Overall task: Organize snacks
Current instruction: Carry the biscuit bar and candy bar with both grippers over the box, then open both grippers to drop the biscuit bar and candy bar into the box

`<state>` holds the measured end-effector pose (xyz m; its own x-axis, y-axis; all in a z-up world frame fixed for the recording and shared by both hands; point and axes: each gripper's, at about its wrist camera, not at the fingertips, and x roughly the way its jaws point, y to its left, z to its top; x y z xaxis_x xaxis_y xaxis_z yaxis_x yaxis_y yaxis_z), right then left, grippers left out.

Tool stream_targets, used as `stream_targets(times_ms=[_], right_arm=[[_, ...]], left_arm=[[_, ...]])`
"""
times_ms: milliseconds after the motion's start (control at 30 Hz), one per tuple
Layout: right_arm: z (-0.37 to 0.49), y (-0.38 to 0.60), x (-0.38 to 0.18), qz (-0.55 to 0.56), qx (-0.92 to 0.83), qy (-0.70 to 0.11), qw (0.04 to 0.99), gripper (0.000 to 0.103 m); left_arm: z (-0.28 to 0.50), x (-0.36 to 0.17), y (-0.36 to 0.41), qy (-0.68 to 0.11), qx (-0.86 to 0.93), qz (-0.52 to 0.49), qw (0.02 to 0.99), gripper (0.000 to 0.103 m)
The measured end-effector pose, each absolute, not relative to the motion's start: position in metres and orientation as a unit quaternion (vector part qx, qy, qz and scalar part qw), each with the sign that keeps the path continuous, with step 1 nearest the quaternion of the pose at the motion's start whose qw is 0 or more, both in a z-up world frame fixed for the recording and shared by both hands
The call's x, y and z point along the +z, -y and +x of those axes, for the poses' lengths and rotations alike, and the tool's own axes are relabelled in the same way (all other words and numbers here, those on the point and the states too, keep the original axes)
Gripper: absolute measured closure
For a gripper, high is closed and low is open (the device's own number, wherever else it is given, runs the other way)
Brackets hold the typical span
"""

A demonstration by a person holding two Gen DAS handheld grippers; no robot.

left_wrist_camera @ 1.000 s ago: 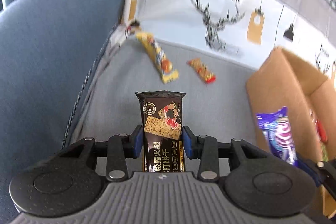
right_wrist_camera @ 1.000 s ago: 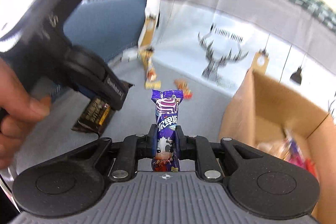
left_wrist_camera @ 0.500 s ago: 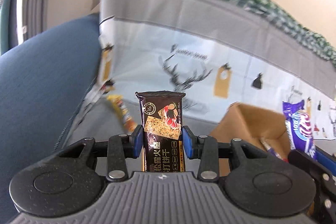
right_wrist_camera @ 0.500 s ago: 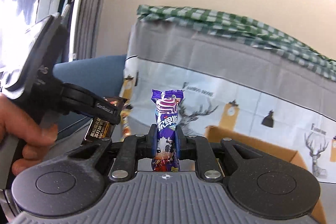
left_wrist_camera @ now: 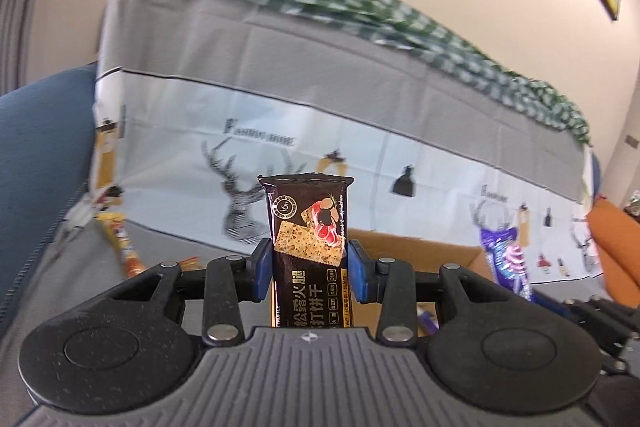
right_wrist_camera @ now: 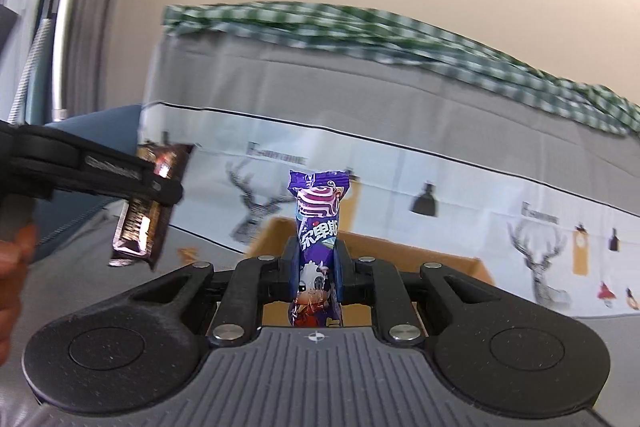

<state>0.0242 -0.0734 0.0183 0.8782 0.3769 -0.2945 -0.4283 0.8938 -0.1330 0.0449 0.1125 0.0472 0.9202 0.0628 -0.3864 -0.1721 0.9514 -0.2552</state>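
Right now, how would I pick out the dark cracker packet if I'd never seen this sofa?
Start at the deer-print cover on the sofa back, then the open cardboard box below it. Upright before both, the dark brown cracker packet sits between the left gripper fingers; the neighbouring packet is purple.

Both grippers swung up off the sofa seat: cardboard box [left_wrist_camera: 420, 247] slid from 3 o'clock to dead centre behind them, wall filling 12 o'clock now.
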Motion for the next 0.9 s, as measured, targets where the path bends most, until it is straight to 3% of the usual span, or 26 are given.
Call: stream_targets(times_ms=[900], right_arm=[[0.053, 0.12, 0.002, -0.067, 0.137, -0.162, 0.975, 0.086]], left_arm=[[0.068, 0.032, -0.057, -0.203, -0.011, -0.117, 0.972, 0.061]])
